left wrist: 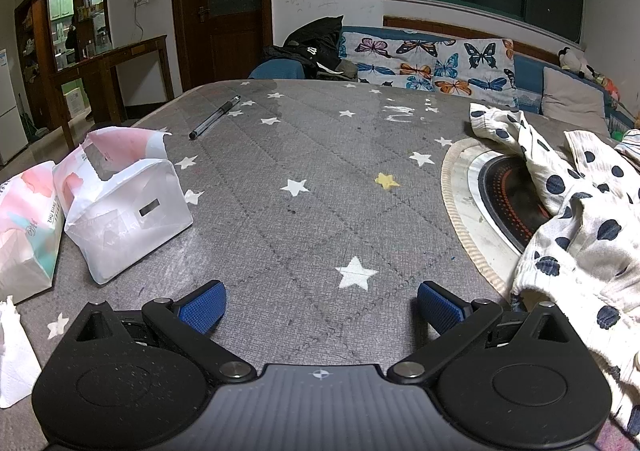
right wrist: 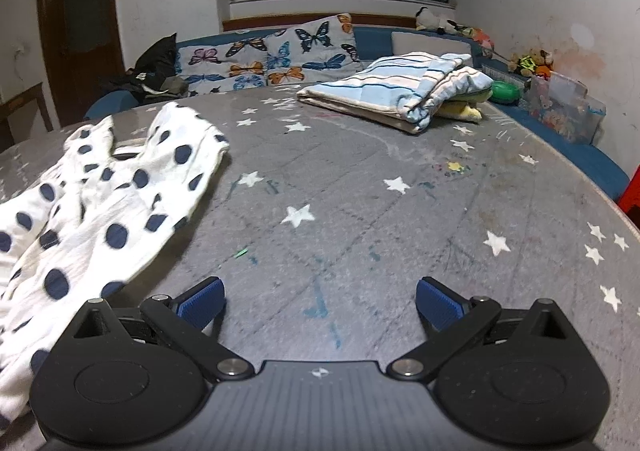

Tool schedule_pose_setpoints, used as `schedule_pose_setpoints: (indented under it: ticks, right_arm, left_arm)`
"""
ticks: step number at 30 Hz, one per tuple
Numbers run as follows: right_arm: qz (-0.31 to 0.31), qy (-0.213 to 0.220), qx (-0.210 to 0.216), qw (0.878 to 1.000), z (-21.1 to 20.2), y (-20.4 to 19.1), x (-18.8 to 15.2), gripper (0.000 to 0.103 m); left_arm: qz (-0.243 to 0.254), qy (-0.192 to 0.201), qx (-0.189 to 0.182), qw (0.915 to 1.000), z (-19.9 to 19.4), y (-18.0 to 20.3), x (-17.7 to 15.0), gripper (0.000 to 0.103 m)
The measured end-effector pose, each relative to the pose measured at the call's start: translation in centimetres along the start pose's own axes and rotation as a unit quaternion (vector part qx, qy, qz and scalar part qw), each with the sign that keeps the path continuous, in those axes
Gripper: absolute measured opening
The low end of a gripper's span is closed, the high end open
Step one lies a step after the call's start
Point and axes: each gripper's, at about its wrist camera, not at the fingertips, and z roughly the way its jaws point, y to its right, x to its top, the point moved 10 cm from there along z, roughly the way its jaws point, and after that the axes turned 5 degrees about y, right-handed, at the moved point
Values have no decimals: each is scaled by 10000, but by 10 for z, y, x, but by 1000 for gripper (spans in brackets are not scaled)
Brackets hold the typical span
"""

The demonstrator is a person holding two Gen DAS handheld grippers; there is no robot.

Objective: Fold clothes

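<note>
A white garment with dark blue dots (left wrist: 576, 219) lies crumpled at the right of the left wrist view, partly over a round cooker plate (left wrist: 504, 203). The same garment (right wrist: 100, 203) spreads over the left of the right wrist view. My left gripper (left wrist: 320, 305) is open over bare grey star-patterned cloth (left wrist: 304, 179), with the garment just right of its right finger. My right gripper (right wrist: 320, 303) is open too, nothing between its blue pads, and the garment's edge lies beside its left finger.
Torn tissue packs (left wrist: 120, 207) sit at the left and a black pen (left wrist: 216, 117) lies farther back. A folded striped cloth stack (right wrist: 400, 91) rests at the far right of the table. A butterfly-print sofa (right wrist: 272, 59) runs behind the table. The table edge (right wrist: 624, 219) curves at right.
</note>
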Motion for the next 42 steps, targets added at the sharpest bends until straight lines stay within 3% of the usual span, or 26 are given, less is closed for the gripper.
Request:
schedule_pose_setpoints:
  ticks: [7,21,42]
  right_arm:
    - [-268,30,-6,9996,-12,-10,-8,103]
    - [-213,125,237,9994,-58,-27,-25,103]
    - [-269,142,821,9962,-94,-59,-46,102]
  left_arm:
    - [-127,-38,-106,9999,-7,11,-2,103]
    - [135,-148,-402,9990,-53,59,-13,103]
    - [465,-172,-942,9943,-101,107,-40,103]
